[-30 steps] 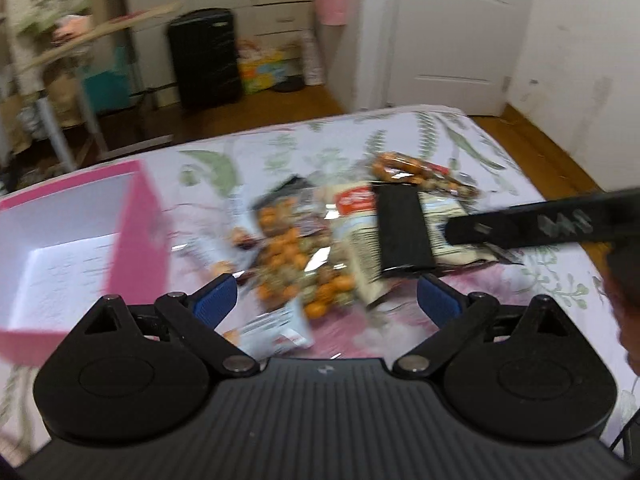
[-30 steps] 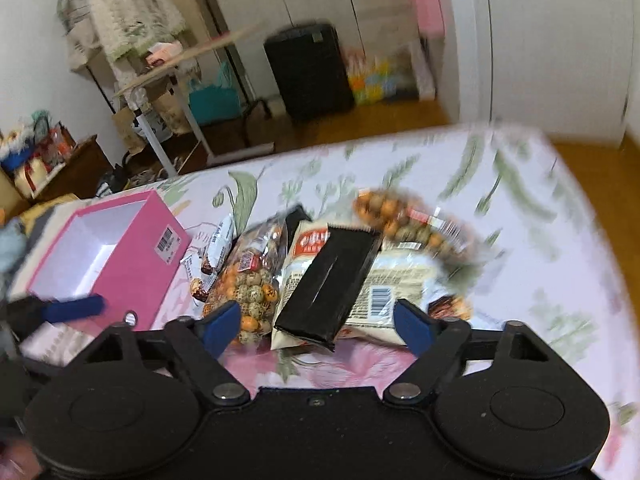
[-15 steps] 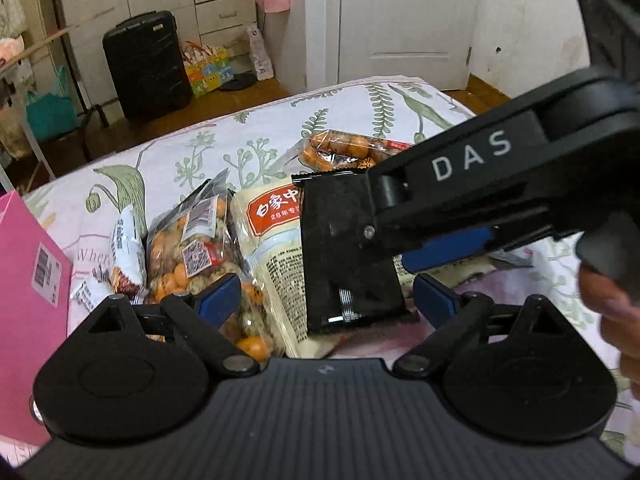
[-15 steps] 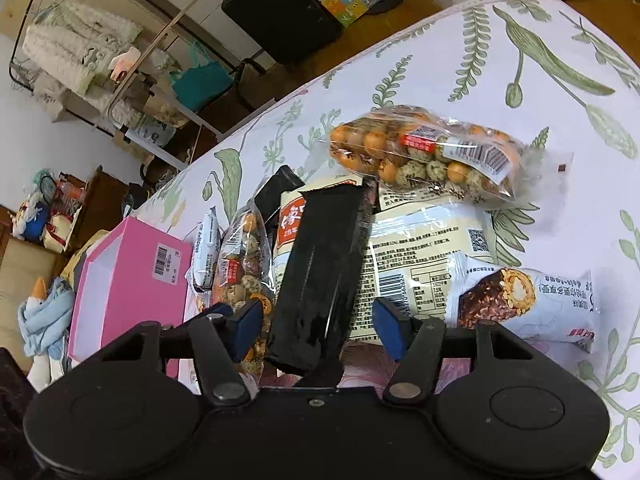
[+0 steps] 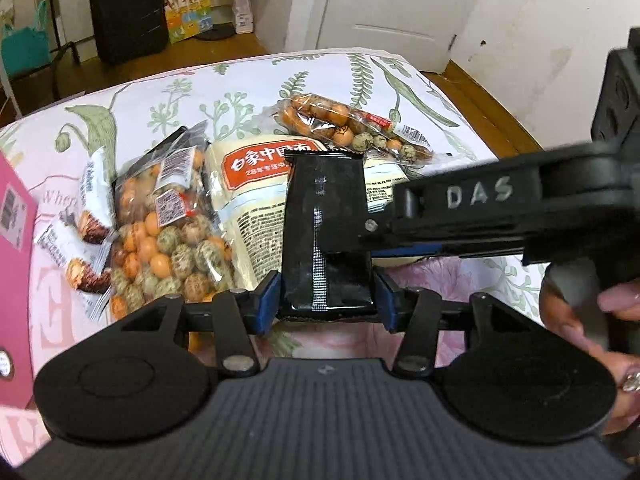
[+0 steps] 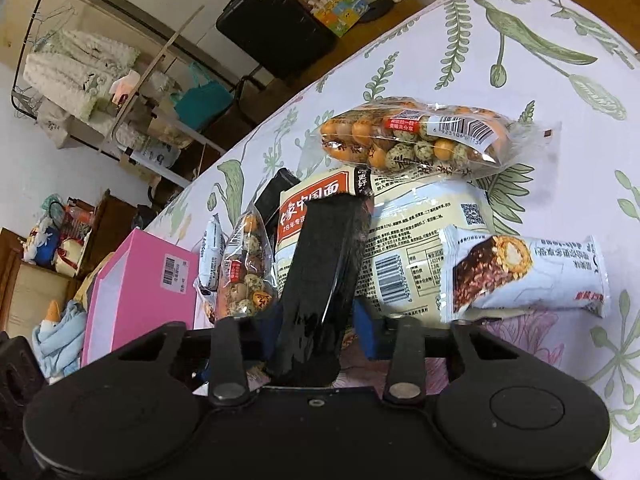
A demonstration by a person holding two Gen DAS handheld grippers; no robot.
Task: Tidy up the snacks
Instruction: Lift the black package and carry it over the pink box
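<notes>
A black snack packet [image 5: 325, 224] lies over a cream noodle bag [image 5: 256, 184] in the snack pile. My left gripper [image 5: 326, 300] has its blue pads against both sides of the packet's near end. My right gripper [image 6: 316, 320] is closed on the same black packet [image 6: 324, 280], and its arm crosses the left wrist view from the right. Two clear bags of orange and speckled nuts [image 5: 168, 232] [image 6: 416, 140] lie left and behind. A pink box [image 6: 136, 292] stands open at the left.
White chocolate-roll wrappers lie at the left [image 5: 76, 248] and at the right [image 6: 528, 272] of the pile. The floral tablecloth [image 6: 560, 80] runs to the far edge. A black suitcase [image 5: 128, 8] and a white door [image 5: 392, 8] stand beyond.
Both grippers have come in low over the pile and closed their fingers onto the black packet. The pink box has slid out to the left edge of the left wrist view.
</notes>
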